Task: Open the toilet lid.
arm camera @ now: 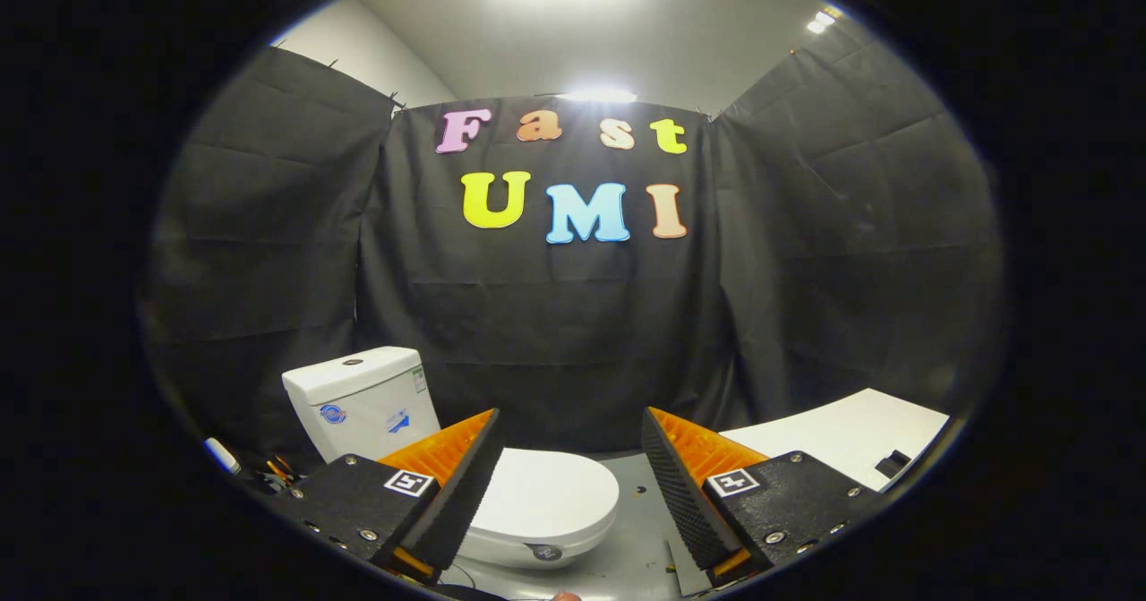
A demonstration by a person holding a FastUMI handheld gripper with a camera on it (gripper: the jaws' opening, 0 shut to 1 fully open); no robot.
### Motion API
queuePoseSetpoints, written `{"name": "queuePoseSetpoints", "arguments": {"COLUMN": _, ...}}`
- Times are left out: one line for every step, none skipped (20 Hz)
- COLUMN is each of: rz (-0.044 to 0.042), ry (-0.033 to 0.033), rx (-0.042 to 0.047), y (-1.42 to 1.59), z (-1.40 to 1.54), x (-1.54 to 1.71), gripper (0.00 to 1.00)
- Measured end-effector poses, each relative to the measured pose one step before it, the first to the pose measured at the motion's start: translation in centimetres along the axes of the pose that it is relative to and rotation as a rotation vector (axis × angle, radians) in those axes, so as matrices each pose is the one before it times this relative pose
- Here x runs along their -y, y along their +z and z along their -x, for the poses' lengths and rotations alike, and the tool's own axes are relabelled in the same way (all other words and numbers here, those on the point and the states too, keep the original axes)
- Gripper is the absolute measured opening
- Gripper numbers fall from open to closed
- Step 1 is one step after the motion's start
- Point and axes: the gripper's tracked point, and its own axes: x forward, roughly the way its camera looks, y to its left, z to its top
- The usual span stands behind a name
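Observation:
A white toilet stands on the floor below and ahead of my gripper [570, 444]. Its lid [551, 493] lies flat and closed over the bowl, partly hidden behind my left finger. The white tank [358, 399] rises behind it against the black cloth wall. My gripper hangs above the lid's front end, well clear of it, open with a wide gap and nothing between the fingers.
A white tabletop [842, 440] juts in on the right at about finger height, with a small dark object on it. Tools and a white marker-like item [222, 456] lie on the floor left of the tank. Grey floor [631, 538] lies beside the bowl.

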Motion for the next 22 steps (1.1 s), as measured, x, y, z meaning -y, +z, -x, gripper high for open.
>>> {"name": "queuePoseSetpoints", "arguments": {"rz": -0.00437, "ry": -0.00062, "rx": -0.00338, "y": -0.105, "z": -0.104, "x": 0.175, "gripper": 0.95}}
{"name": "queuePoseSetpoints", "arguments": {"rz": 0.00013, "ry": -0.00144, "rx": -0.00154, "y": -0.19, "z": -0.001, "x": 0.059, "gripper": 0.95}}
{"name": "queuePoseSetpoints", "arguments": {"rz": 0.00346, "ry": -0.00315, "rx": -0.00133, "y": 0.004, "z": 0.014, "x": 0.136, "gripper": 0.95}}
{"name": "queuePoseSetpoints", "arguments": {"rz": 0.00574, "ry": 0.00379, "rx": 0.00028, "y": -0.151, "z": -0.05, "x": 0.042, "gripper": 0.95}}
{"name": "queuePoseSetpoints", "arguments": {"rz": -0.00037, "ry": 0.01225, "rx": 0.00151, "y": 0.096, "z": -0.019, "x": -0.179, "gripper": 0.95}}
{"name": "queuePoseSetpoints", "arguments": {"rz": -0.00833, "ry": 0.00562, "rx": 0.00565, "y": 0.148, "z": -0.026, "x": -0.013, "gripper": 0.95}}
{"name": "queuePoseSetpoints", "arguments": {"rz": -0.01119, "ry": 0.00105, "rx": 0.0066, "y": 0.31, "z": 0.015, "x": 0.208, "gripper": 0.95}}
{"name": "queuePoseSetpoints", "arguments": {"rz": -0.00801, "ry": 0.00364, "rx": 0.00647, "y": -0.018, "z": 0.091, "x": 0.048, "gripper": 0.95}}
{"name": "queuePoseSetpoints", "arguments": {"rz": -0.00381, "ry": 0.00588, "rx": 0.00915, "y": 0.206, "z": 0.015, "x": -0.115, "gripper": 0.95}}
{"name": "queuePoseSetpoints", "arguments": {"rz": 0.00406, "ry": 0.00002, "rx": 0.00425, "y": -0.099, "z": -0.085, "x": -0.076, "gripper": 0.95}}
{"name": "queuePoseSetpoints", "arguments": {"rz": 0.01017, "ry": -0.00753, "rx": 0.00016, "y": -0.157, "z": -0.096, "x": 0.208, "gripper": 0.95}}
{"name": "queuePoseSetpoints", "arguments": {"rz": 0.01157, "ry": -0.00998, "rx": -0.00265, "y": -0.314, "z": -0.136, "x": 0.257, "gripper": 0.95}}
{"name": "queuePoseSetpoints", "arguments": {"rz": 0.01169, "ry": -0.00873, "rx": -0.00522, "y": -0.36, "z": -0.237, "x": 0.202, "gripper": 0.95}}
{"name": "queuePoseSetpoints", "arguments": {"rz": 0.00251, "ry": -0.00534, "rx": -0.00079, "y": -0.296, "z": -0.12, "x": -0.122, "gripper": 0.95}}
{"name": "queuePoseSetpoints", "arguments": {"rz": -0.00463, "ry": -0.00055, "rx": 0.00292, "y": -0.191, "z": -0.201, "x": -0.156, "gripper": 0.95}}
{"name": "queuePoseSetpoints", "arguments": {"rz": -0.01384, "ry": 0.00511, "rx": 0.00462, "y": -0.23, "z": -0.214, "x": -0.308, "gripper": 0.95}}
{"name": "queuePoseSetpoints", "arguments": {"rz": -0.02355, "ry": 0.01218, "rx": 0.00708, "y": 0.185, "z": -0.343, "x": -0.421, "gripper": 0.95}}
{"name": "queuePoseSetpoints", "arguments": {"rz": -0.0391, "ry": 0.00558, "rx": 0.01881, "y": 0.514, "z": -0.505, "x": -0.197, "gripper": 0.95}}
{"name": "queuePoseSetpoints", "arguments": {"rz": -0.0414, "ry": 0.01388, "rx": 0.01797, "y": 0.629, "z": -0.472, "x": -0.373, "gripper": 0.95}}
{"name": "queuePoseSetpoints", "arguments": {"rz": -0.03207, "ry": 0.0109, "rx": 0.01662, "y": 0.247, "z": -0.506, "x": -0.51, "gripper": 0.95}}
{"name": "queuePoseSetpoints", "arguments": {"rz": -0.0239, "ry": -0.0066, "rx": 0.00991, "y": 0.111, "z": -0.459, "x": 0.061, "gripper": 0.95}}
{"name": "queuePoseSetpoints", "arguments": {"rz": -0.02515, "ry": -0.01786, "rx": 0.00715, "y": -0.242, "z": -0.465, "x": 0.441, "gripper": 0.95}}
